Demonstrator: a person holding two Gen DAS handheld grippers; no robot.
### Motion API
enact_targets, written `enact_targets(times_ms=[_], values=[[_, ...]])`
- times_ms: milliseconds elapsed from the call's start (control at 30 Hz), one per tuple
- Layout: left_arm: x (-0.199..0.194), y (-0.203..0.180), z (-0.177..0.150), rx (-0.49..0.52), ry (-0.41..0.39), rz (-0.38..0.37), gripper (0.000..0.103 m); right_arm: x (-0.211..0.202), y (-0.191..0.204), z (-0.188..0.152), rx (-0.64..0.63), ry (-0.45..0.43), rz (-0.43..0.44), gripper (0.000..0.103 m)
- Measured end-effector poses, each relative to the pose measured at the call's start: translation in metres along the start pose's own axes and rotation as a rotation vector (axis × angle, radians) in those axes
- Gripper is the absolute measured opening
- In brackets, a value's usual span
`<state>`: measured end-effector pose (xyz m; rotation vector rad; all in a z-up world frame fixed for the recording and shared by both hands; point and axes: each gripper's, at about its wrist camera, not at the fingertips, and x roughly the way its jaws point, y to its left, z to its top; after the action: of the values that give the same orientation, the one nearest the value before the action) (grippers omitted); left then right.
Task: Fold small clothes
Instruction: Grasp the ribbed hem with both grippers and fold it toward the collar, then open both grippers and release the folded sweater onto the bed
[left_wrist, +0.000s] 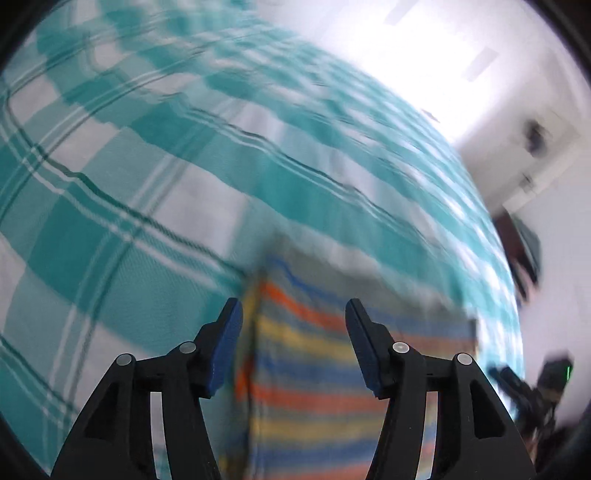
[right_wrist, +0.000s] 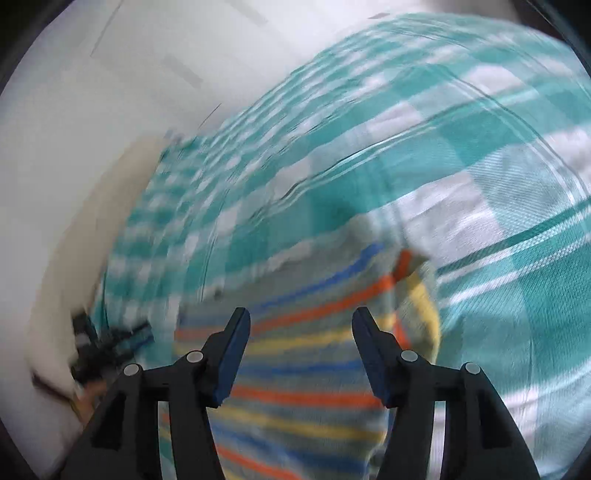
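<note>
Left hand-held gripper (left_wrist: 293, 341): nearest my left wrist lens, its two black fingers with blue pads stand well apart and hold nothing.
Striped garment (left_wrist: 317, 369): I see it from 6 o'clock up to the centre, orange, yellow and blue bands on grey, blurred, lying flat between and beyond the fingers.
Checked bedsheet (left_wrist: 147, 166): teal and white, filling the view from 7 to 2 o'clock under the garment.
Right hand-held gripper (right_wrist: 301, 347): nearest my right wrist lens, fingers spread apart, gripping nothing.
Striped garment, right view (right_wrist: 314, 369): I see it from 6 o'clock to the centre, with a bunched edge at 3 o'clock of the fingers.
Checked bedsheet, right view (right_wrist: 498, 166): spreads from 11 to 5 o'clock.
</note>
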<state>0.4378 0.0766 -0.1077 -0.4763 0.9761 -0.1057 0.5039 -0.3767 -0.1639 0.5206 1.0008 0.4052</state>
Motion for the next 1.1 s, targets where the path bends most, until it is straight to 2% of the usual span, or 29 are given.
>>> enact_targets(times_ms=[33,67,100,133,167,200,233,267,300,333,367,400,467,500,533,567,600,633,667,700,733,867,933,1100], values=[[-0.007,-0.009,-0.017,0.065,0.006,-0.026,0.067,-0.001,0.013,-0.014,-0.088,0.036,-0.003,0.058],[-0.01,-0.021,-0.044,0.169,0.043,-0.053,0.069,-0.001,0.025,-0.03,-0.175,0.08,-0.007,0.057],[-0.009,-0.028,-0.059,0.228,0.084,-0.048,0.069,0.002,0.034,-0.052,-0.261,0.14,-0.023,0.056],[-0.001,-0.032,-0.081,0.299,0.155,-0.021,0.063,0.007,0.036,-0.071,-0.315,0.202,-0.064,0.055],[0.012,-0.03,-0.109,0.366,0.258,0.039,0.055,0.012,0.033,-0.088,-0.343,0.259,-0.127,0.053],[0.017,-0.024,-0.127,0.396,0.302,0.086,0.042,0.017,0.025,-0.106,-0.36,0.314,-0.202,0.051],[0.008,-0.02,-0.138,0.417,0.27,0.106,0.043,0.012,0.019,-0.122,-0.379,0.314,-0.234,0.05],[-0.002,-0.02,-0.141,0.416,0.242,0.103,0.047,-0.002,0.019,-0.13,-0.39,0.275,-0.234,0.049],[-0.017,-0.021,-0.141,0.385,0.223,0.101,0.054,-0.014,0.021,-0.132,-0.378,0.278,-0.245,0.049],[-0.026,-0.022,-0.138,0.356,0.203,0.1,0.075,-0.022,0.024,-0.13,-0.367,0.272,-0.249,0.049],[-0.033,-0.025,-0.135,0.336,0.168,0.105,0.084,-0.03,0.028,-0.126,-0.367,0.25,-0.244,0.049],[-0.044,-0.029,-0.131,0.319,0.088,0.118,0.095,-0.038,0.037,-0.122,-0.379,0.221,-0.233,0.049],[-0.041,-0.034,-0.125,0.312,0.016,0.186,0.096,-0.042,0.048,-0.112,-0.406,0.172,-0.228,0.049],[-0.03,-0.033,-0.124,0.312,0.029,0.225,0.096,-0.039,0.049,-0.107,-0.396,0.16,-0.22,0.049],[-0.015,-0.03,-0.126,0.315,0.069,0.278,0.095,-0.03,0.047,-0.103,-0.364,0.153,-0.202,0.049],[0.007,-0.022,-0.133,0.315,0.15,0.366,0.094,-0.02,0.041,-0.103,-0.34,0.158,-0.213,0.049],[0.015,-0.017,-0.138,0.308,0.189,0.393,0.093,-0.004,0.03,-0.109,-0.317,0.192,-0.255,0.049],[0.01,-0.012,-0.143,0.29,0.175,0.376,0.093,0.009,0.024,-0.117,-0.295,0.24,-0.288,0.049],[-0.002,-0.008,-0.147,0.269,0.138,0.358,0.098,0.014,0.014,-0.127,-0.279,0.243,-0.281,0.049],[-0.01,-0.003,-0.15,0.253,0.133,0.365,0.1,0.005,0.012,-0.132,-0.289,0.176,-0.258,0.049],[-0.016,0.002,-0.155,0.245,0.14,0.37,0.1,-0.003,0.01,-0.138,-0.29,0.16,-0.257,0.049],[-0.043,0.018,-0.183,0.213,0.137,0.383,0.101,-0.026,0.007,-0.156,-0.257,0.122,-0.275,0.049],[-0.055,0.025,-0.194,0.187,0.119,0.366,0.101,-0.037,0.004,-0.169,-0.23,0.126,-0.317,0.054],[-0.078,0.04,-0.232,0.154,0.05,0.355,0.101,-0.082,-0.007,-0.21,-0.089,0.047,-0.281,0.054]])
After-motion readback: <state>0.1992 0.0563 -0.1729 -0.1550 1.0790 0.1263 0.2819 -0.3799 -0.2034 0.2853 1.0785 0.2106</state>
